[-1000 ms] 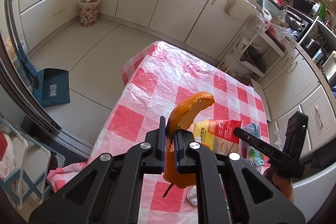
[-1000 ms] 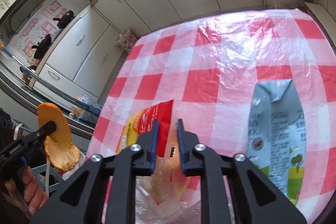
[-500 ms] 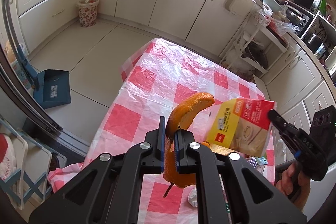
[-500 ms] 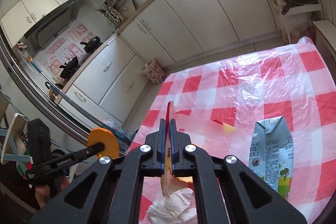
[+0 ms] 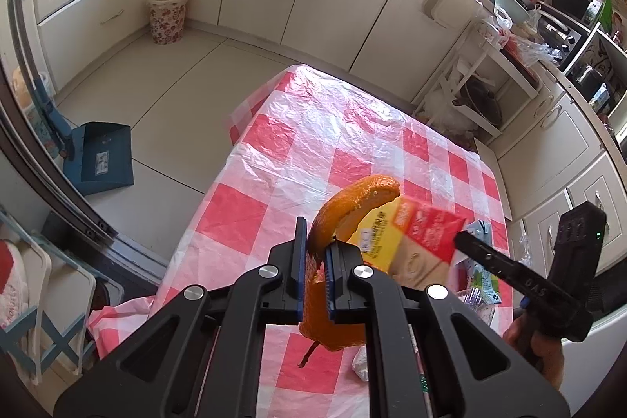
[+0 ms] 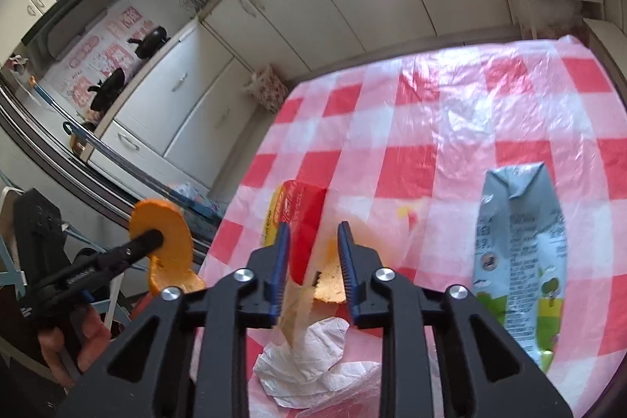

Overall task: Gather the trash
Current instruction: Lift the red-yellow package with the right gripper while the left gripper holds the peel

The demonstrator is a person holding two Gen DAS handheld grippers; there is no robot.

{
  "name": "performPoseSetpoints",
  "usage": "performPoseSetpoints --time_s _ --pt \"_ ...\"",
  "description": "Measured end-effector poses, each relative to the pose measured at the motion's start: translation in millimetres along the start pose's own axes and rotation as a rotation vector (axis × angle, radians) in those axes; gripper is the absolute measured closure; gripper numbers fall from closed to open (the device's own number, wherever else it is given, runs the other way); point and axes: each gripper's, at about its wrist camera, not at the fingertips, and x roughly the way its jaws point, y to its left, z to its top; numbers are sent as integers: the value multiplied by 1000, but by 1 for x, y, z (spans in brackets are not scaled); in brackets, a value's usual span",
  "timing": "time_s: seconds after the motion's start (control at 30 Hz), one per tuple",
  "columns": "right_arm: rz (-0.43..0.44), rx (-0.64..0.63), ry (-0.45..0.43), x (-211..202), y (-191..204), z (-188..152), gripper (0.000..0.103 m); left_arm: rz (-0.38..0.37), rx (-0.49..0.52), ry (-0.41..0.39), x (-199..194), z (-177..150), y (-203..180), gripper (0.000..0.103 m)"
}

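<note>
My left gripper (image 5: 315,253) is shut on an orange peel (image 5: 348,200) and holds it above the red-checked table (image 5: 313,143). It also shows in the right wrist view (image 6: 154,237) with the peel (image 6: 166,230). My right gripper (image 6: 313,245) is open; a red and yellow snack bag (image 6: 299,218) hangs between its fingers, touching the left pad. In the left wrist view the bag (image 5: 411,241) is at the right gripper's tip (image 5: 460,241). Another peel piece (image 6: 329,285), a white tissue (image 6: 309,359) and a grey-blue milk carton (image 6: 517,245) lie on the table.
A flowered waste bin (image 5: 166,16) stands on the floor by the cabinets. A blue dustpan (image 5: 100,157) lies on the floor left of the table. A white rack (image 5: 470,96) with pots stands behind the table.
My right gripper has opened, and the snack bag it pinched and lifted has come down lower over the table. My left gripper keeps its hold on the peel.
</note>
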Motion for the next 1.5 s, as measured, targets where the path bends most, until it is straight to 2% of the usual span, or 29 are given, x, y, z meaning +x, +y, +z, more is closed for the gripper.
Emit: performPoseSetpoints --time_s 0.2,0.33,0.4,0.57,0.63,0.7,0.73,0.87,0.9,1.07,1.17,1.3,1.33,1.37,1.4,1.43,1.5 --pt "-3 -24 50 17 12 -6 74 -6 -2 0 -1 0 1 96" --pt "32 18 103 26 11 -9 67 -2 -3 9 0 -1 2 96" --pt "41 37 135 33 14 -11 57 5 -5 20 3 -1 3 96" --pt "1 49 179 46 23 -14 56 2 -17 34 4 -3 6 96" --pt "-16 37 186 49 26 -17 60 2 -16 35 4 -4 7 96" --pt "-25 33 181 50 27 -18 81 0 -18 35 4 -4 7 96" --pt "-18 30 168 48 27 -18 86 -2 -18 36 3 -4 8 96" --pt "5 0 77 27 35 -13 93 -5 -21 32 0 -4 11 96" --pt "8 -7 54 21 37 -11 99 -6 -23 32 0 -5 12 96" --pt "40 -42 -36 -4 45 -9 100 -8 -35 30 -4 -8 15 96" --pt "48 -53 0 1 48 -11 100 -6 -48 32 -7 -11 21 96" --pt "30 -67 102 25 56 -23 99 -16 -69 37 -9 -13 28 96" --pt "30 -70 115 28 58 -25 98 -15 -70 37 -9 -14 29 96" --pt "33 -73 128 33 60 -28 83 -15 -70 37 -10 -14 30 96" --pt "24 -74 121 35 63 -30 59 -14 -71 37 -11 -15 31 96" --pt "14 -78 110 35 64 -32 52 -14 -74 37 -11 -16 33 96" --pt "11 -82 104 38 67 -32 50 -16 -85 38 -12 -16 37 96"
